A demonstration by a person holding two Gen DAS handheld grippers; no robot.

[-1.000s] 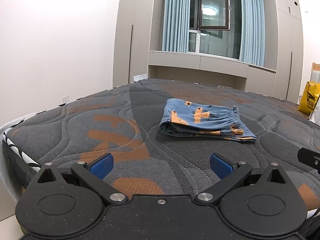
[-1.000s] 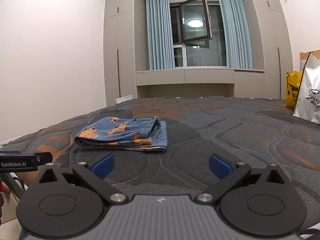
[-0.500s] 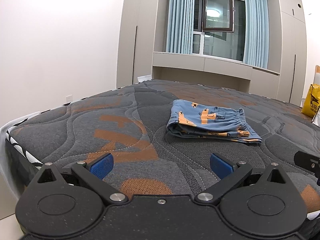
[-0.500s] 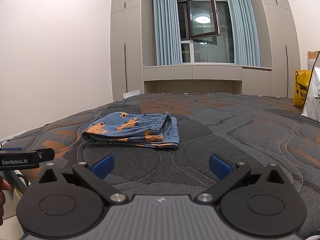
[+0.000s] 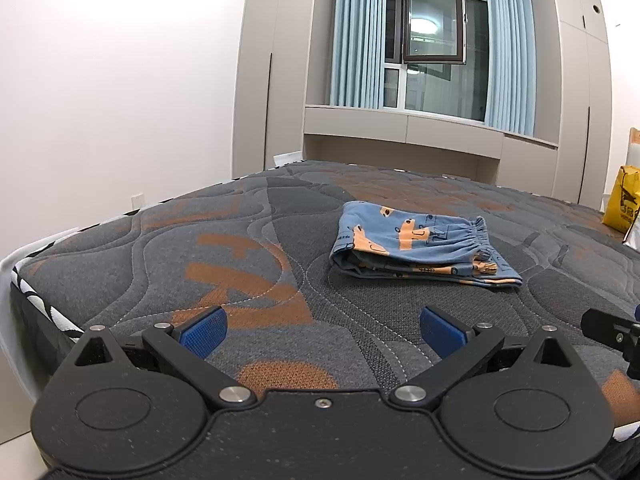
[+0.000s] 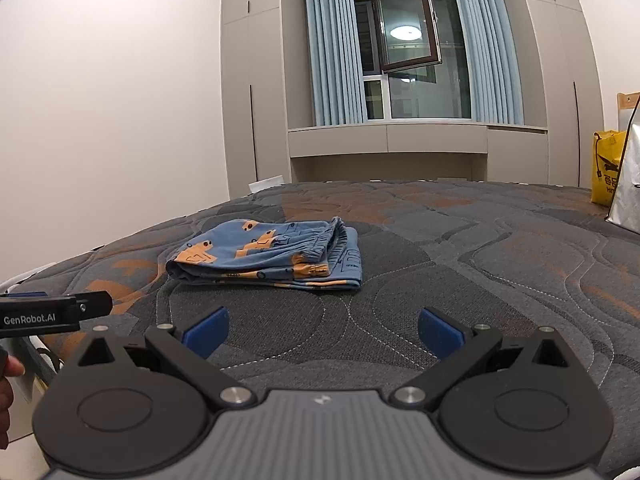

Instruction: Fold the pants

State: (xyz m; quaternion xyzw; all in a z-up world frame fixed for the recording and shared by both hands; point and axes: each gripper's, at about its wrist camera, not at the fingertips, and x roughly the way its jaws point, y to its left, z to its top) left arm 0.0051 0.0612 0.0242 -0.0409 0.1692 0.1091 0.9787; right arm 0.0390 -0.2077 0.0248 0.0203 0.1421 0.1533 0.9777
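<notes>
The pants point(image 5: 416, 246) lie on the bare mattress point(image 5: 224, 264) as a compact, layered bundle, blue with orange figures, the gathered waistband turned toward three o'clock and the folded edge toward nine. From the left hand-held gripper point(image 5: 323, 327) they sit at about one o'clock, well apart from its fingertips; from the right hand-held gripper point(image 6: 322, 326) they sit at about eleven o'clock, likewise out of reach. Both hand-held grippers are spread wide with nothing between their blue pads, hovering near the mattress's front edge. A yellow bag point(image 6: 606, 166) stands off at three o'clock. To my eye the folding looks done: the layers are stacked and fairly square, though the bottom layer pokes out a little past the waistband, so at most a small tidy remains
</notes>
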